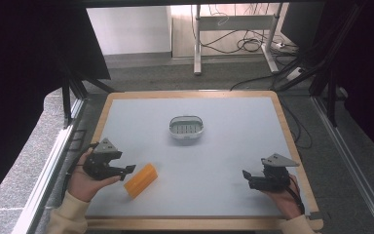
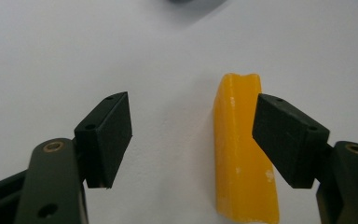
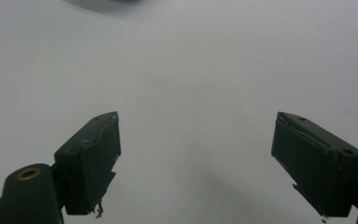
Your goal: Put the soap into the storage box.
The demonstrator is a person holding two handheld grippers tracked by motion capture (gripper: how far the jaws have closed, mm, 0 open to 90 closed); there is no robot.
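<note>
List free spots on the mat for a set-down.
Bare: far corners either side of the soap dish; the middle, between dish and right gripper; near edge between both hands. Crowded: near left, where the open left gripper meets the orange bar.

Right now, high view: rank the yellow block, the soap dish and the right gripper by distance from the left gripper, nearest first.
1. yellow block: just beside the left gripper, by its open jaws.
2. soap dish: mid-table, farther back.
3. right gripper: across the table, near the right edge.
</note>
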